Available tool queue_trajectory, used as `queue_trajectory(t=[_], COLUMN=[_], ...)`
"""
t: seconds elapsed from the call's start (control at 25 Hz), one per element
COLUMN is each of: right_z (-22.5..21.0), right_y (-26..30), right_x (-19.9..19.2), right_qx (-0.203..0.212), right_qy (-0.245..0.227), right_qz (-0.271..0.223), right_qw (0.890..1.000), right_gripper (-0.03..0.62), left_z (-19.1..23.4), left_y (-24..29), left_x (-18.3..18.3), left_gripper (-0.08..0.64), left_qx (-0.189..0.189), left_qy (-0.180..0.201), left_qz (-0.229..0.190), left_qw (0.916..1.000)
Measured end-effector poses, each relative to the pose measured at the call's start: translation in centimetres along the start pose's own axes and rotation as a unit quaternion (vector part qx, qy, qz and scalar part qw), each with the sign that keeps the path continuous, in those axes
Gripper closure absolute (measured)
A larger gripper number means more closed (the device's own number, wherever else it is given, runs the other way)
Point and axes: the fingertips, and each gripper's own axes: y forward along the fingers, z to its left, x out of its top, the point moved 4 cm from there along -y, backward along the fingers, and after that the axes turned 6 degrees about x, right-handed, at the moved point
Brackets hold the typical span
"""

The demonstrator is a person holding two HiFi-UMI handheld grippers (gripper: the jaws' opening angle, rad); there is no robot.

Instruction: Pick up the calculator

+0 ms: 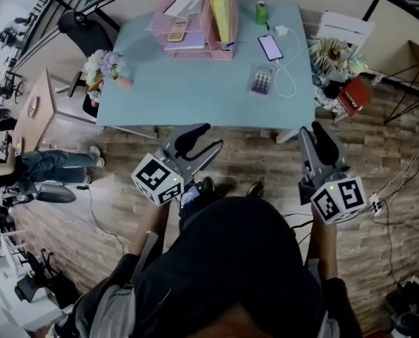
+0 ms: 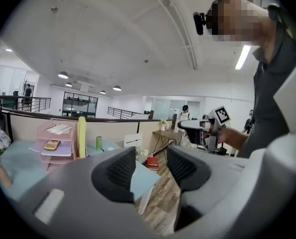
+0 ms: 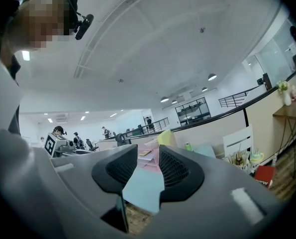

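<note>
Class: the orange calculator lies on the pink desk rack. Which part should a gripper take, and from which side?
Probably take the orange calculator across its two long edges, coming from the open front and above. It lies flat and uncovered on a tier of the pink rack, and the upright yellow folder stands to its right.

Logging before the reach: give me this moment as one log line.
phase: pre-reach | left gripper: open, empty | right gripper: open, empty | yellow calculator: on pink tray, untouched
</note>
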Motion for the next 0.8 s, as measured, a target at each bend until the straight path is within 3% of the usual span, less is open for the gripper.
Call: queue_trajectory(t=[0.44, 0.8], right_z=[-3.3, -3.7], right_y=[-0.2, 1.0], right_x=[0.5, 1.3], right_qx=[-0.004, -0.051], right_qy=[0.015, 0.010], right_qz=[-0.004, -0.011], right_qw=[1.000, 0.999], right_gripper=[0.465, 0.465], left_z=[-0.3, 2.6], left_y=[3.5, 5.8], left_x=[1.7, 2.3], left_gripper=[0.311, 0.311], left_qx=[-0.006, -0.052], left_qy=[0.011, 0.005], left_qz=[0.005, 0.004], left_qw=[0.9999, 0.9986])
